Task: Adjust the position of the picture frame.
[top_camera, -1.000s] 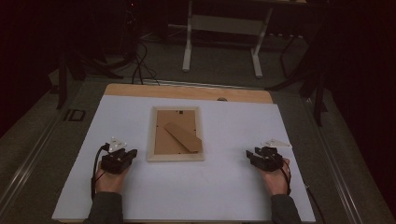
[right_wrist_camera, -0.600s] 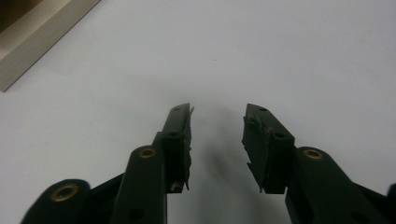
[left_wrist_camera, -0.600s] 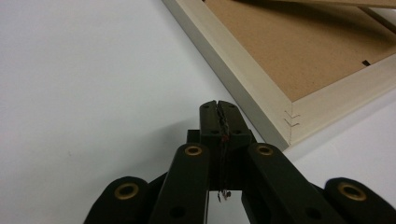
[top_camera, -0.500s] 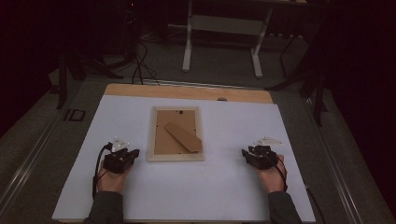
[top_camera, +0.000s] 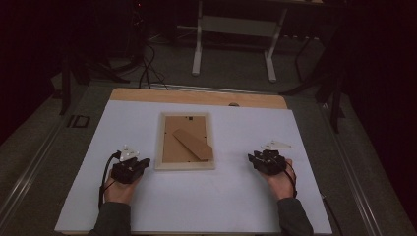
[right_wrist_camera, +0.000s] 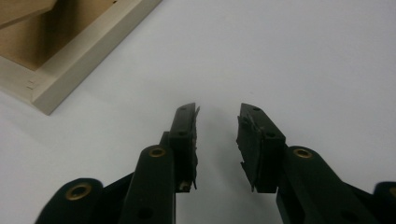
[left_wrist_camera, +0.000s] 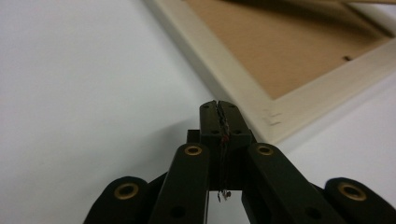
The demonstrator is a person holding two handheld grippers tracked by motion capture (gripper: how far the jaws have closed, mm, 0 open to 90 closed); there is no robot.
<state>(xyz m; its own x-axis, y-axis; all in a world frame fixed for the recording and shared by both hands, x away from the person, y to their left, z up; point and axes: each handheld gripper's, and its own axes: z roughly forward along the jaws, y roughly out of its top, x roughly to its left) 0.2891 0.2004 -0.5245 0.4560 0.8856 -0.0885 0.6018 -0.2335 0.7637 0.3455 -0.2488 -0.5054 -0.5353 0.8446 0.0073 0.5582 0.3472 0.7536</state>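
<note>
One picture frame [top_camera: 185,141] lies face down near the middle of the white table [top_camera: 221,206], its brown backing board up and its fold-out stand [top_camera: 193,144] lying flat across it at a slant. Just beside the frame's near left corner sits the left gripper [top_camera: 139,163], its jaws pressed together on nothing; in the left gripper view its tips [left_wrist_camera: 218,109] end close to that pale wooden corner [left_wrist_camera: 273,122]. Well apart on the other side, the right gripper [top_camera: 259,158] rests on the table with its jaws parted and empty [right_wrist_camera: 217,122].
</note>
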